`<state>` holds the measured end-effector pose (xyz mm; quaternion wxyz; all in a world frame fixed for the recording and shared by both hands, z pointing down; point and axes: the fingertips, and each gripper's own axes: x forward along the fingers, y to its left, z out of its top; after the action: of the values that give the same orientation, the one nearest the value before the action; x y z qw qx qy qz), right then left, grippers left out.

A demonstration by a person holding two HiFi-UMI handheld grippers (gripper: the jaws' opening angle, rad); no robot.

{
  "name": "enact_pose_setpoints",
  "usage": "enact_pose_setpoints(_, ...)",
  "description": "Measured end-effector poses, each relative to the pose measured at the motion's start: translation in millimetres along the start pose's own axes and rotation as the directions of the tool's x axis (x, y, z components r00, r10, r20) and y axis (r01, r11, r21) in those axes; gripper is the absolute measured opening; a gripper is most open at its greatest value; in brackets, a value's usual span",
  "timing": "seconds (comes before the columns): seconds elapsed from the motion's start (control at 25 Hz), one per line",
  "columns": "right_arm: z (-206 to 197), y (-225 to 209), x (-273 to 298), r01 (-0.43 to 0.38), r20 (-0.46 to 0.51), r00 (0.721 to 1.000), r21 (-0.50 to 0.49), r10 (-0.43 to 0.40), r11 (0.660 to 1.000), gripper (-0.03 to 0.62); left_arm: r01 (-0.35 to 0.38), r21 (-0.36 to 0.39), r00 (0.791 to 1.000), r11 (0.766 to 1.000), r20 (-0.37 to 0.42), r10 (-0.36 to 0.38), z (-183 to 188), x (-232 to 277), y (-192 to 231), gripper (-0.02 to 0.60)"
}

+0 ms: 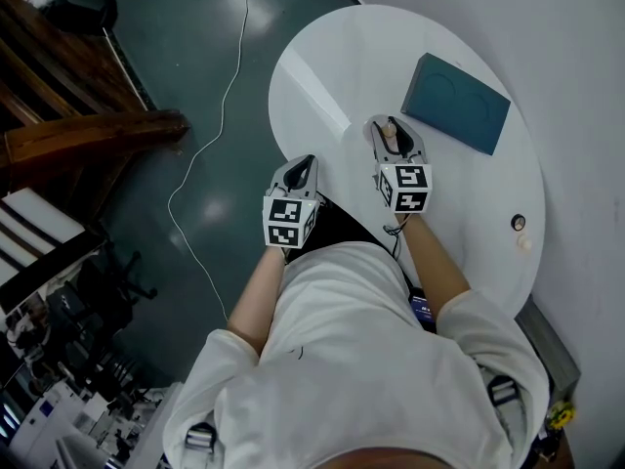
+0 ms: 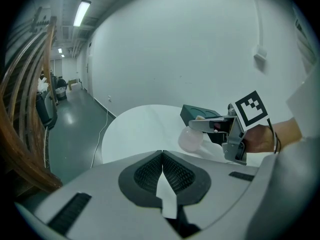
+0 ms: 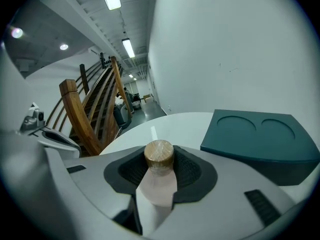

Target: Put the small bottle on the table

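Placing step – right gripper (image 1: 394, 133) clamps the small bottle (image 3: 159, 159) just beside the teal tray (image 1: 456, 101), left gripper (image 1: 301, 168) closed and empty – next I'd lower it onto the table (image 1: 322, 76) and release.

- The left forearm (image 1: 256, 301) and the right forearm (image 1: 437, 265) are bare and reach forward from short white sleeves, roughly parallel.
- The left gripper (image 1: 305, 162) is held at the near-left edge of the tabletop (image 1: 322, 76), its marker cube (image 1: 287, 220) facing up.
- In the left gripper view its jaws are pressed together, with nothing between them.
- The right gripper (image 1: 395, 131) sits farther forward, over the tabletop inside its near edge.
- Its pads are closed on the small bottle (image 3: 159, 159), gripping just below the cap.
- From the left gripper view, the right hand (image 2: 259, 137) wraps the right gripper's handle, which is level and points left.
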<state>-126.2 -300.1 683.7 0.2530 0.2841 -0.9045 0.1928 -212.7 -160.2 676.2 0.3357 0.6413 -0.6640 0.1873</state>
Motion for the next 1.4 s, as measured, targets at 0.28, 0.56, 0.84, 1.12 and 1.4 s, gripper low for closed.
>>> enact_pose_setpoints(0.28,-1.1,13.6,-0.3,0.008,-0.012,1.000,-0.048,-0.008,0.999,0.150,0.032,0.015,0.999,0.999,-0.002,-0.032,2.8,1.7,-4.0,0.018)
enact_pose_setpoints(0.56,0.8,11.6,-13.0,0.023,0.007,1.000,-0.002,-0.023,1.000,0.202,0.090,0.037,0.996,0.995,-0.003,-0.090,10.2,4.5,-16.4,0.018)
enact_pose_setpoints(0.84,-12.8,-2.0,-63.0,0.097,0.012,0.995,0.027,-0.098,0.995,0.185,0.184,0.081,0.983,0.980,0.004,-0.185,22.7,12.8,-37.6,0.018)
enact_pose_setpoints(1.12,-43.5,-10.1,-121.5,0.236,0.001,0.972,0.080,-0.237,0.969,0.016,0.292,0.137,0.956,0.946,-0.005,-0.294,27.6,11.4,-69.5,0.020)
enact_pose_setpoints(1.4,-39.5,-26.2,-168.8,0.337,0.055,0.937,0.099,-0.344,0.936,-0.002,0.369,0.179,0.928,0.912,-0.006,-0.374,33.9,3.6,-99.5,0.020)
